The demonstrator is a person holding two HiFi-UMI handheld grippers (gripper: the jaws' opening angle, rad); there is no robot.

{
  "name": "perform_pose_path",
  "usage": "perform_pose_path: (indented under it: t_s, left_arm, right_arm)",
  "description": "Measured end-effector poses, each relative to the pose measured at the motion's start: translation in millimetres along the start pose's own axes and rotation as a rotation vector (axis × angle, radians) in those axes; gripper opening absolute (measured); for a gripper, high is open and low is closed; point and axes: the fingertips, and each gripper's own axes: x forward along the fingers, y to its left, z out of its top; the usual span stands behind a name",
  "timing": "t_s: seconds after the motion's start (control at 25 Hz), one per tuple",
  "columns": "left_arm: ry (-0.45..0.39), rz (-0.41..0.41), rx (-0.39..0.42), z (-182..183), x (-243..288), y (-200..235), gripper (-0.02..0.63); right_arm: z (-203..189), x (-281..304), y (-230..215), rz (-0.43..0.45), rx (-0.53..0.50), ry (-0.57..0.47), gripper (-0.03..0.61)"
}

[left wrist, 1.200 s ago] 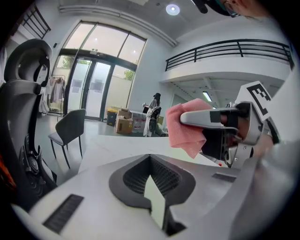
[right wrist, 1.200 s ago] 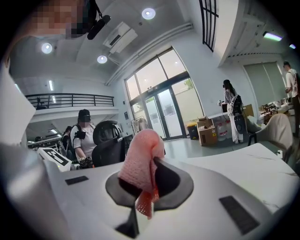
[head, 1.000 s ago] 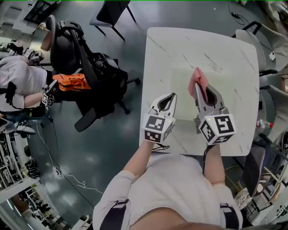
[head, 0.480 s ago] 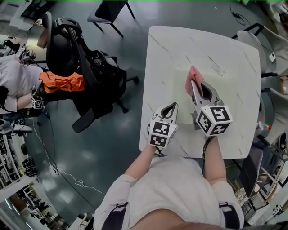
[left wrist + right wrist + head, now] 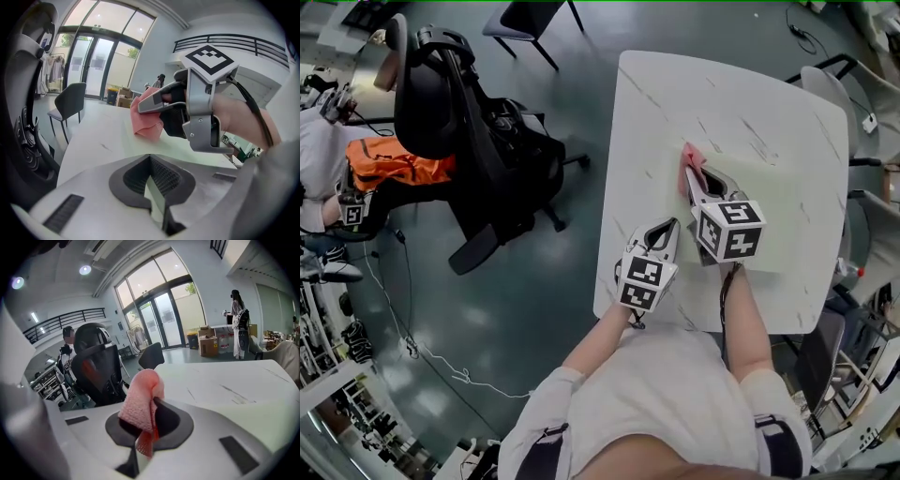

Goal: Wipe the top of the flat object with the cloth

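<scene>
right claw point(image 5: 690, 183): clamped on the pink cloth point(image 5: 685, 161), which bunches up out of the tips and hangs down in front of them
left claw point(image 5: 672, 226): jaws drawn together with nothing between them; it sits just to the left of the right claw and a little behind it, over bare worktop point(image 5: 656, 103)
cloth: at the very tip of the right claw, its lower fold seemingly on the surface, though contact is not certain from these views
flat object point(image 5: 787, 216): a pale green sheet lying flat on the worktop, spreading ahead and to the right of the right claw; the cloth meets it at its left edge
step in hand: as I judge it, the wipe itself, with the cloth at the left margin of the sheet and most of the top lying to the right
next move: probably a sweep rightward across the sheet with the cloth kept pressed down and the grip kept firm; the left claw is near enough to pin the near edge should the sheet slide
office chair point(image 5: 450, 103): on the floor, well to the left of the left claw
</scene>
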Motion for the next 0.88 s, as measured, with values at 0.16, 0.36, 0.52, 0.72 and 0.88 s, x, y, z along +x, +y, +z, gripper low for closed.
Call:
perform_pose_path:
  t_s: [0.16,0.36,0.52,0.72,0.88]
  left_arm:
    - [-0.003,-0.012,-0.014,-0.4,0.0,0.7,0.011]
    - [-0.006,-0.021,-0.028,-0.8,0.0,1.9,0.011]
    - [-0.003,-0.020,-0.030,-0.4,1.1,1.8,0.011]
    - [0.006,-0.005,-0.014,0.8,2.0,1.7,0.011]
    - [0.009,0.002,-0.007,1.2,2.9,0.1,0.011]
  right_arm:
    - [-10.3,17.4,-1.1,-0.038,-0.041,0.095,0.023]
    - [-15.3,33.9,-0.7,-0.073,-0.104,0.168,0.023]
    - [-18.3,39.2,-1.7,-0.083,-0.122,0.197,0.023]
    - [-18.5,38.2,-7.0,-0.080,-0.104,0.192,0.023]
    - [-18.9,34.2,-12.7,-0.086,-0.118,0.192,0.023]
